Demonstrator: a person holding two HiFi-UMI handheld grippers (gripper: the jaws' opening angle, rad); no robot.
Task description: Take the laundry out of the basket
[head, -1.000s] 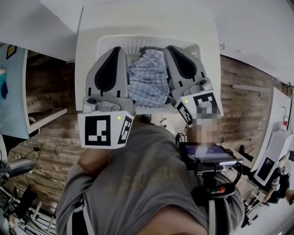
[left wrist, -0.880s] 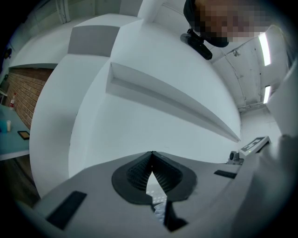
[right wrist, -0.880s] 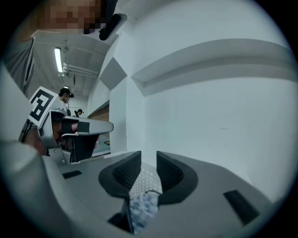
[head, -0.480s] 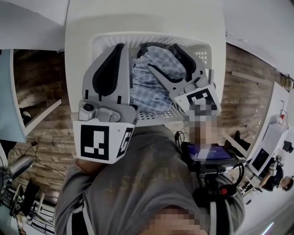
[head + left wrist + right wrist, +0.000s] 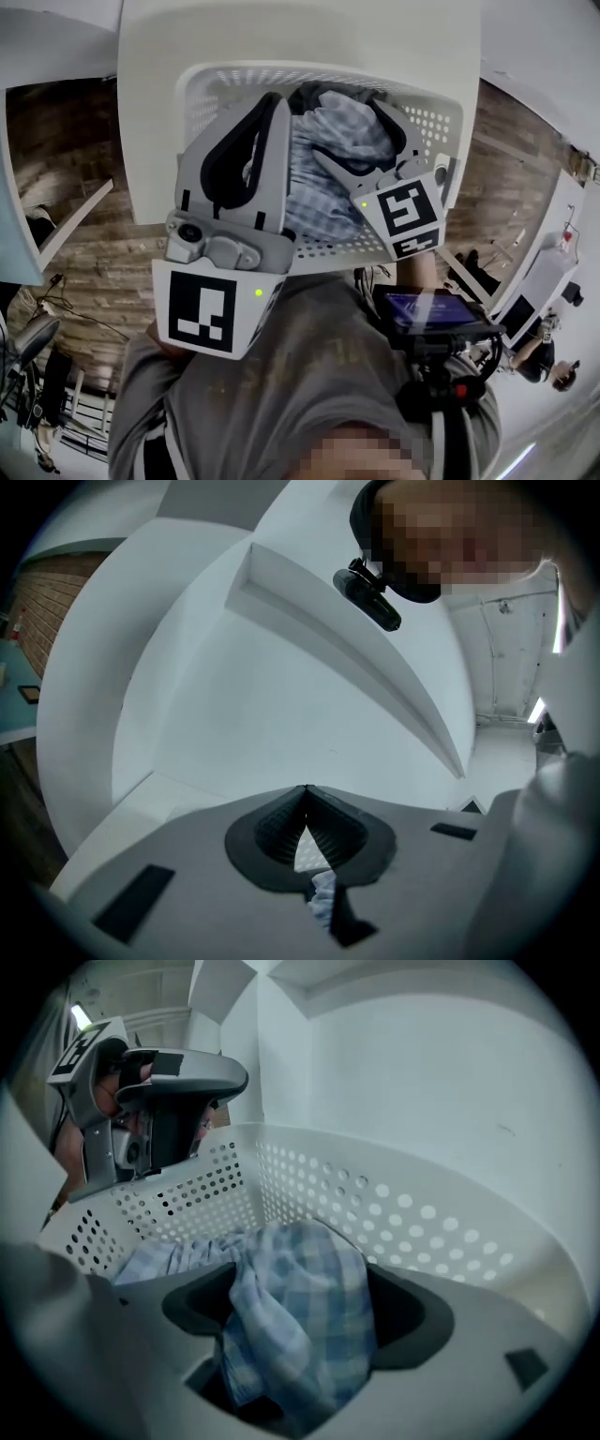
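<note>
As the right gripper [image 5: 347,128] came down into the basket [image 5: 225,80], its jaws had just been opening and stood wide, with the checked cloth [image 5: 300,1288] bunched between them but not squeezed. The left gripper [image 5: 305,803] was shut and empty. The cloth still lay inside, so a grab looked next.

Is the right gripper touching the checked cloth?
Touching. The right gripper view shows the checked cloth bunched between the right gripper's just-opened jaws, lying against one pad.
</note>
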